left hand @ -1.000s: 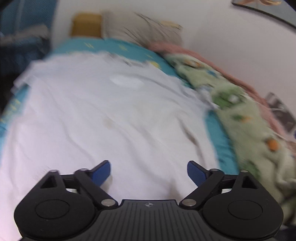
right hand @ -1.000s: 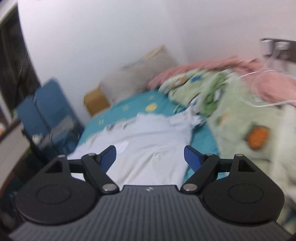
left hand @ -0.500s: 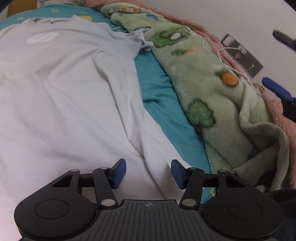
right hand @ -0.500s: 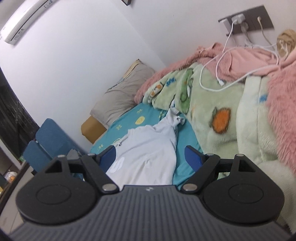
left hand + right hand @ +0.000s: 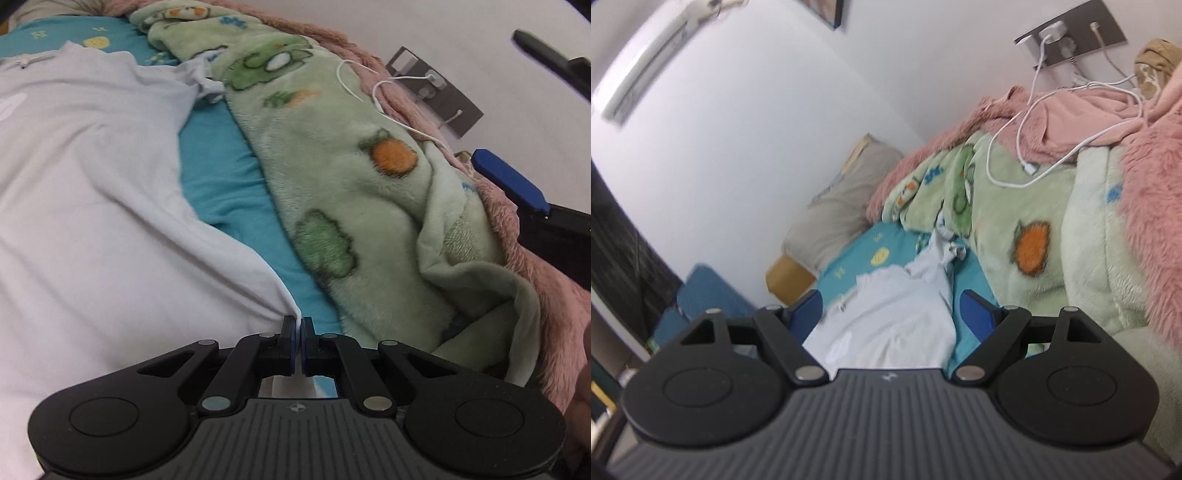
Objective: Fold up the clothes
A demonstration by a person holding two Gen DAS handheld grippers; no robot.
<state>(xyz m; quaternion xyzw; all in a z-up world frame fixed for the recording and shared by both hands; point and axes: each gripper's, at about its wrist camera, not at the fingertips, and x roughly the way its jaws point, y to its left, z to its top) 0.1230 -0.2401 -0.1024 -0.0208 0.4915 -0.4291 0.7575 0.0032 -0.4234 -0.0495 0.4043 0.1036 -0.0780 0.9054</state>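
A white shirt [image 5: 92, 206] lies spread flat on the teal bed sheet [image 5: 221, 184], collar toward the far end. My left gripper [image 5: 298, 328] is shut on the shirt's near right hem corner, where the cloth bunches into the jaws. My right gripper [image 5: 892, 314] is open and empty, held in the air above the bed; the shirt [image 5: 897, 314] shows far below between its blue fingers. One blue finger of the right gripper [image 5: 509, 181] shows at the right edge of the left wrist view.
A green fleece blanket [image 5: 351, 166] with cartoon prints and a pink fluffy blanket [image 5: 1145, 192] lie along the right of the bed by the wall. White charger cables [image 5: 1034, 155] run from a wall socket [image 5: 1067, 33]. A grey pillow [image 5: 842, 206] lies at the head.
My left gripper closed from open onto the shirt's hem corner after moving to the shirt's right edge. The right gripper rose and tilted up, staying open.
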